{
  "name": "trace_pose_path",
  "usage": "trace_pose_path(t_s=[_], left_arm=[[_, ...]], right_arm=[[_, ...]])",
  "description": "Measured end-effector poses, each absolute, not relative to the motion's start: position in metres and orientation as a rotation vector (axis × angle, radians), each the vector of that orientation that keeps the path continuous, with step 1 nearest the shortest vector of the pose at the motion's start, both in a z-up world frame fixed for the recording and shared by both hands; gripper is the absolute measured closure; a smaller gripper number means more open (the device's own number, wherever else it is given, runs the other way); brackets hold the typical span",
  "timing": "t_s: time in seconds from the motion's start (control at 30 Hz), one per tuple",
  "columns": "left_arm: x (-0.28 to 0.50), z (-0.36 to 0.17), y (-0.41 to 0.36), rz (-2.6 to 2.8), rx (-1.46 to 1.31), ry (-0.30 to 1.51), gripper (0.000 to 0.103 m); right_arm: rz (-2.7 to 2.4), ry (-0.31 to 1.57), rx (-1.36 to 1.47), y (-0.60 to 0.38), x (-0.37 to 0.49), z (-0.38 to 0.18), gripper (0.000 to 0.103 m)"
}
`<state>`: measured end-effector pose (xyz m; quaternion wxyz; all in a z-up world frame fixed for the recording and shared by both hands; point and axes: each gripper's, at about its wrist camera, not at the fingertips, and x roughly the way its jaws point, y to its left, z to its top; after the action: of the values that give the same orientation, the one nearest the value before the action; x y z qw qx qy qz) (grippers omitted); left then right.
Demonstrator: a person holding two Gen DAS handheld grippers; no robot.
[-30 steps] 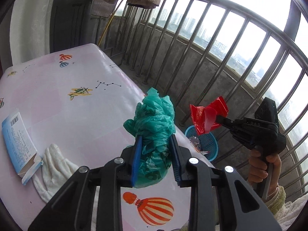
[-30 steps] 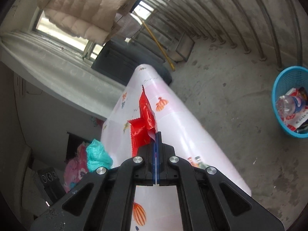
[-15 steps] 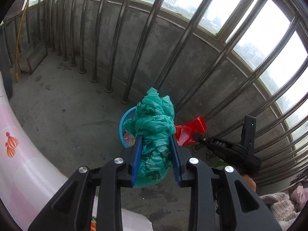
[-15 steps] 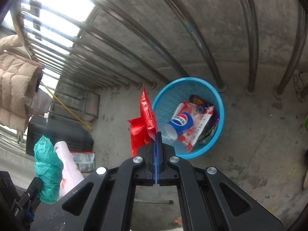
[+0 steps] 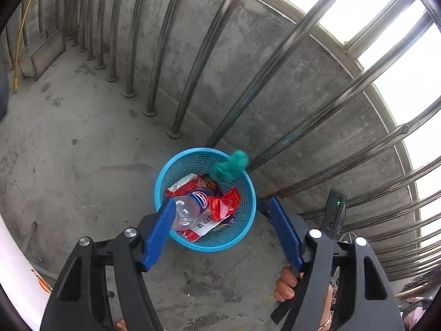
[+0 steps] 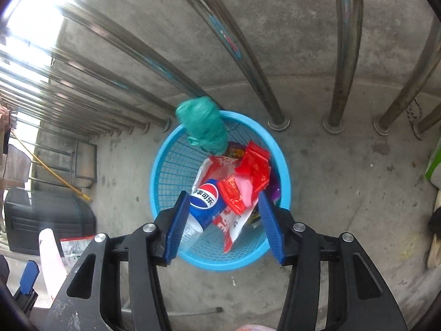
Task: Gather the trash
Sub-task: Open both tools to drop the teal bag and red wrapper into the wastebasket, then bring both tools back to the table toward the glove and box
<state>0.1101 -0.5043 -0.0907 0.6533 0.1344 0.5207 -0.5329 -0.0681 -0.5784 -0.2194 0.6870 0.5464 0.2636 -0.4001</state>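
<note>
Item: blue mesh basket (image 5: 249, 215), standing on the concrete floor (image 5: 82, 151) hard against the foot of the steel railing bars (image 5: 193, 63); placed there as the collecting point, open top facing both cameras.

Contents, central well: clear cola bottle (image 6: 205, 207) lying on its side with the label up, resting on a white-and-red printed wrapper (image 6: 234, 226); smaller snack packets beneath, too crowded to tell apart.

Contents, right-hand side as the right wrist view frames it: crumpled red wrapper (image 6: 255, 169), lying on top of the heap, apart from any pad; judged freshly dropped, since nothing grips it.

Contents, far rim next to the bars: bunched green plastic bag (image 6: 202, 125), caught across the rim, part inside and part overhanging; whether settled or still falling, cannot tell.

Tools: left gripper (image 5: 220, 229), jaws having just been opening, spread wide with nothing between the pads, pointed steeply down over the basket. Right gripper (image 6: 223, 220), jaws likewise having just been opening, spread and empty, framing the basket mouth. Both held directly above the opening so that released pieces land inside.

Other: hand (image 5: 288, 285) on the right tool's grip, seen at the lower right of the left wrist view.

Status, judged: both pieces delivered; green bag possibly needing a nudge off the rim.
</note>
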Motion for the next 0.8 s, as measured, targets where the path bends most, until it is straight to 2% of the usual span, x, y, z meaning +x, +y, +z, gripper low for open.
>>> trace_pose_path(t_s=[0.2,0.43,0.53,0.6,0.8], left_arm=[[0.123,-0.053,-0.456,-1.172,0.253,1.092,0.035],[0.123,0.007,-0.37,-1.112,0.193,0.962,0.035],[0.125,0.03,-0.315,-1.06,0.149,0.905,0.035],[0.126,0.041,-0.269,-1.003,0.107,0.862,0.031],[0.128,0.048,-0.127,-0.743,0.044,0.781,0.029]], right_arm=[[-0.876,0.525,1.228,-0.565,-0.079,-0.203,0.051],[-0.749,0.438,1.126,-0.531,-0.064,-0.14,0.045],[-0.633,0.407,1.047,-0.507,-0.048,-0.102,0.042],[-0.547,0.403,0.98,-0.485,-0.034,-0.076,0.039],[-0.279,0.467,0.778,-0.408,0.024,-0.021,0.035]])
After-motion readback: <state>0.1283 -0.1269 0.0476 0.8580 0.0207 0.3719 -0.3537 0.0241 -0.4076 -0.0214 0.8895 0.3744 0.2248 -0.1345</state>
